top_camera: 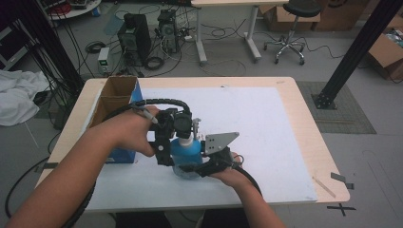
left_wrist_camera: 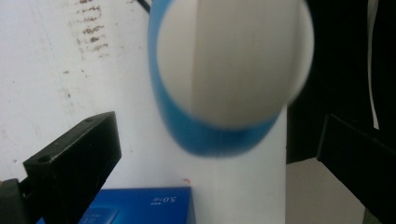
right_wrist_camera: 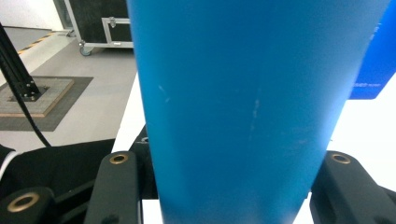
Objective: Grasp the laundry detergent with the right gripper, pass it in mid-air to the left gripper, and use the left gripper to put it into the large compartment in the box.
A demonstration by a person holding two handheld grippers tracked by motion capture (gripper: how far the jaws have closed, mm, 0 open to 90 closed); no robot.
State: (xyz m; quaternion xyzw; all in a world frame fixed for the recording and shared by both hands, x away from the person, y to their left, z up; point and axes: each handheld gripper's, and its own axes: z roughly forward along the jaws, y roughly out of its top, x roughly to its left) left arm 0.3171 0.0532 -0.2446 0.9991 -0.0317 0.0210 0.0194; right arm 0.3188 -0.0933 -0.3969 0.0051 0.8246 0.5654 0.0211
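Landmark: the blue bottle, upright on the white mat of the desk, near the desk's front edge and about midway across.
Box: an open cardboard box with blue sides lies left of the bottle, at the mat's left edge; in the left gripper view its blue face shows just below the bottle.
Left hand: the left hand comes in left of the bottle, over the box's near end.
Left gripper: the left gripper sits over the bottle's top; its camera looks down on the bottle's white, blurred top. The jaws stand wide apart, one on each side of the bottle, with clear gaps to it; they hold nothing.
Bottle top: a white nozzle rises just right of the left gripper's body.
Right gripper: the right gripper meets the bottle low on its front right side. In the right gripper view the blue wall stands between the two jaws, which press against it on both sides: closed on the bottle.
Right hand: the right hand is right of the bottle and nearer the desk's front edge, under the grey plate.
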